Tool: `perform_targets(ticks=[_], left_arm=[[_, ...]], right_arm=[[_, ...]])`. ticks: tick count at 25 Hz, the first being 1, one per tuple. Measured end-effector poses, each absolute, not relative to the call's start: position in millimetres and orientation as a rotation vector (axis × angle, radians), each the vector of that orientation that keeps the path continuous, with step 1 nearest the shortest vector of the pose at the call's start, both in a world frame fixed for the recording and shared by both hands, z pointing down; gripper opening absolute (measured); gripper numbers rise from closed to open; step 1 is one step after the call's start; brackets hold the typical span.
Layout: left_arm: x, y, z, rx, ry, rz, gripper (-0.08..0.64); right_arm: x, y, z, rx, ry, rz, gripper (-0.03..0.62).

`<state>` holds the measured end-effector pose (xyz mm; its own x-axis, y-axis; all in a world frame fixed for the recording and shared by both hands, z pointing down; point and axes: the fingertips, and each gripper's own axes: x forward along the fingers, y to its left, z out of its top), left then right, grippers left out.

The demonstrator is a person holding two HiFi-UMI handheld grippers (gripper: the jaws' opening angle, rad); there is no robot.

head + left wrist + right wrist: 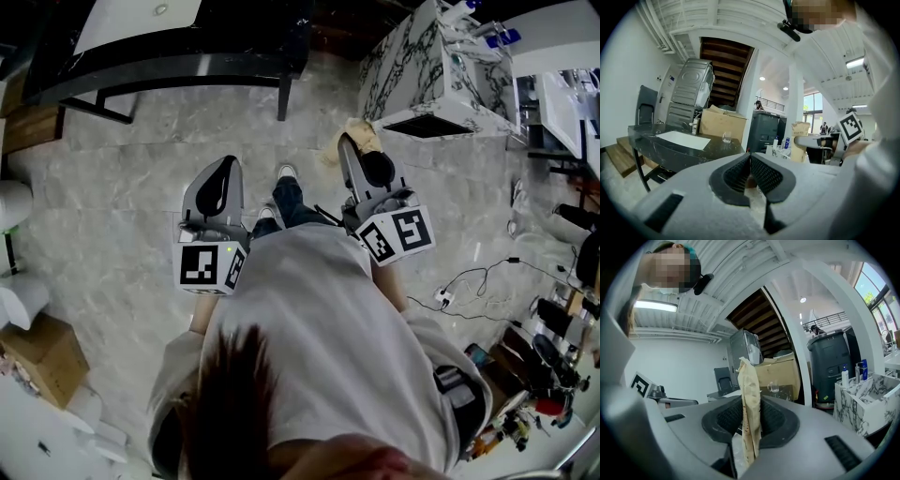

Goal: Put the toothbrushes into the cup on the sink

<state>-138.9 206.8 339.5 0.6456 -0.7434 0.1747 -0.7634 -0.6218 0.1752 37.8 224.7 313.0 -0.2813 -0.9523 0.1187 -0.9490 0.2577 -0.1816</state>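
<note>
The right gripper (349, 141), clenched on an upright beige crumpled paper-like strip (751, 399), was nearer the white black-veined marble sink counter (412, 70) ahead-right than the closed, empty left gripper (228, 166).

No legible text, labels, brands or numbers anywhere

Left claw (750, 159): I see a grey shell, black gridded pads.
Right claw (749, 405): same grey and black.
Packet (749, 376): beige, dark specks.
Cabinet (422, 80): white, black veins.
Floor (122, 216): grey marbling.
Marker cube (211, 265): black-and-white squares.
</note>
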Motion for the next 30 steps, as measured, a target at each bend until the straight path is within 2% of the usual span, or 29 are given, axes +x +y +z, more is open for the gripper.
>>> perform_targets(ticks=[15,30], left_arm=[[-74.4,145.6,321.6,2.666,-1.295,0.119,0.017],[-82.5,132.3,323.1,2.604,-1.436,0.124,0.017]], right_arm=[[106.8,166.0,316.6,-1.824,2.465,-0.348,0.074],[111.7,149.7,331.5,-1.751,2.512,-0.391,0.074]])
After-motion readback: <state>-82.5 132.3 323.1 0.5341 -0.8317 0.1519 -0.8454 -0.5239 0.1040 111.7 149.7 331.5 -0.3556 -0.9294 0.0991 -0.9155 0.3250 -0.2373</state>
